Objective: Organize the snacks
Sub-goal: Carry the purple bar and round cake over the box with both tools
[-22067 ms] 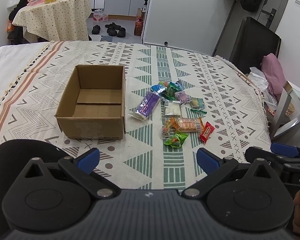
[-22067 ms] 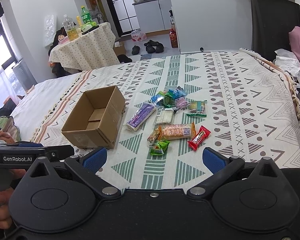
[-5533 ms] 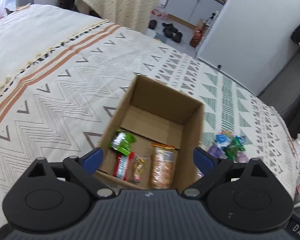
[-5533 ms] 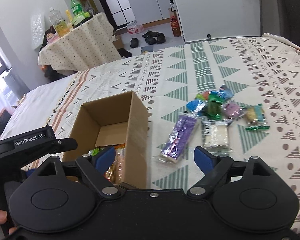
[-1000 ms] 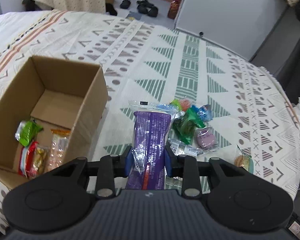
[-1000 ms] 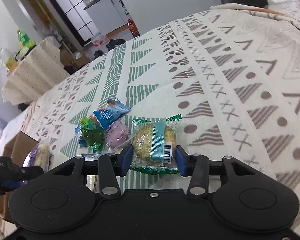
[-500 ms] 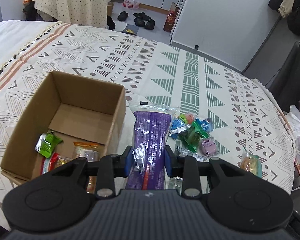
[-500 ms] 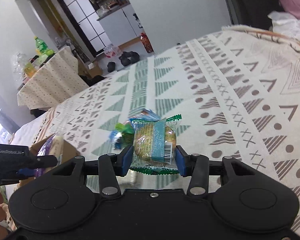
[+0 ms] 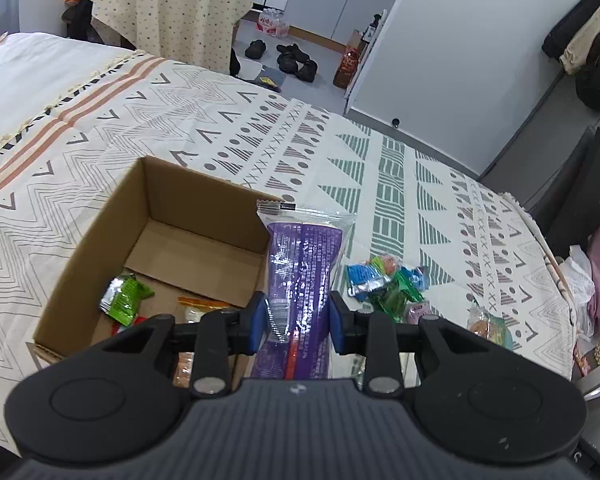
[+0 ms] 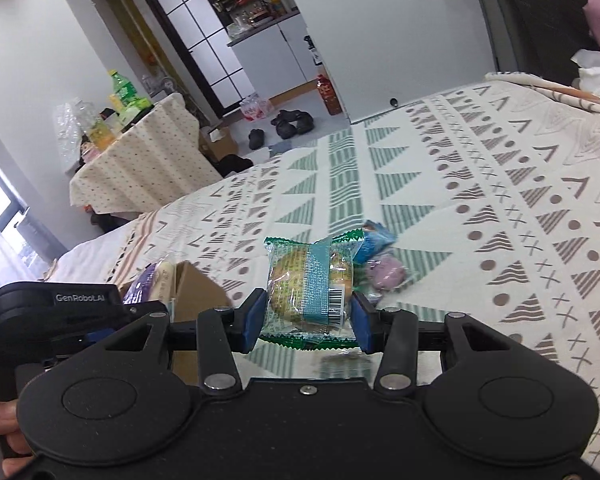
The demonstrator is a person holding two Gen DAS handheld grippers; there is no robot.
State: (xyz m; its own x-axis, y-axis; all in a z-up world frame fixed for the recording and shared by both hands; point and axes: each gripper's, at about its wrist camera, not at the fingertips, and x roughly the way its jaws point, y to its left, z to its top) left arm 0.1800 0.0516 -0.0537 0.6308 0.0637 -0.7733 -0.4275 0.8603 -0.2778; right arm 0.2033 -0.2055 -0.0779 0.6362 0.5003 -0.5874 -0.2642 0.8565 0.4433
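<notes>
My left gripper (image 9: 298, 320) is shut on a long purple snack pack (image 9: 304, 264), held in the air at the right wall of the open cardboard box (image 9: 80, 252). A green packet (image 9: 124, 292) and other snacks lie inside the box. My right gripper (image 10: 306, 318) is shut on a round cake in a green and clear wrapper (image 10: 312, 280), lifted above the bedspread. That cake (image 9: 488, 326) also shows at the right of the left wrist view. A small pile of snacks (image 9: 388, 284) stays on the bed to the right of the box.
The patterned bedspread (image 10: 480, 208) covers the whole bed. In the right wrist view the left gripper's body (image 10: 60, 308) and a hand (image 10: 4, 432) sit at the lower left, by the box (image 10: 196, 292). A cloth-covered table (image 10: 140, 160) with bottles stands beyond the bed, shoes (image 9: 292, 60) on the floor.
Both grippers have risen with their snacks. The purple pack has moved left toward the box, and the wrapped cake has come off the bed and moved left too.
</notes>
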